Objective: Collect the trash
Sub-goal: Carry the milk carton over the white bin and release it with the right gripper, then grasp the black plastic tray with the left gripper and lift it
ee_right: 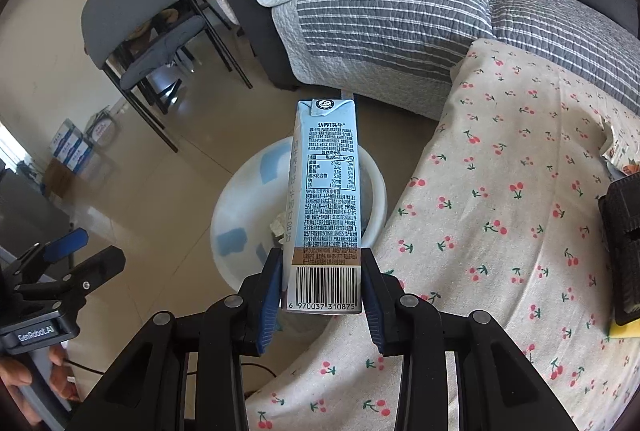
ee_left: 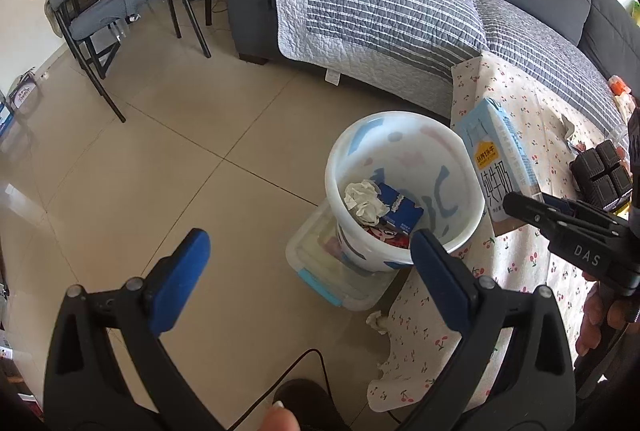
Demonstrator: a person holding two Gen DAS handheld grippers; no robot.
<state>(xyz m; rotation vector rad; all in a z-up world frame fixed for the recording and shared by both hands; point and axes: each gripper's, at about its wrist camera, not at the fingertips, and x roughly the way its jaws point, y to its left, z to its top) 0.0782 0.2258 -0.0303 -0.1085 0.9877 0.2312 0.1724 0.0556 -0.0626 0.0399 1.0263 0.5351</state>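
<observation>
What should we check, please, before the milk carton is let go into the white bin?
1. Grip: right gripper fingers pinch the milk carton at its barcode end: ok.
2. Carton over the bin opening: its far end overlaps the bin in the right wrist view, but the held end looks nearer the tablecloth: cannot tell.
3. Room in the bin: only a crumpled tissue and a blue packet at the bottom: ok.
4. Left gripper out of the way: open, empty, its right finger overlapping the near rim: not ok.
5. Bin steady: sits in a clear plastic box: cannot tell.
</observation>
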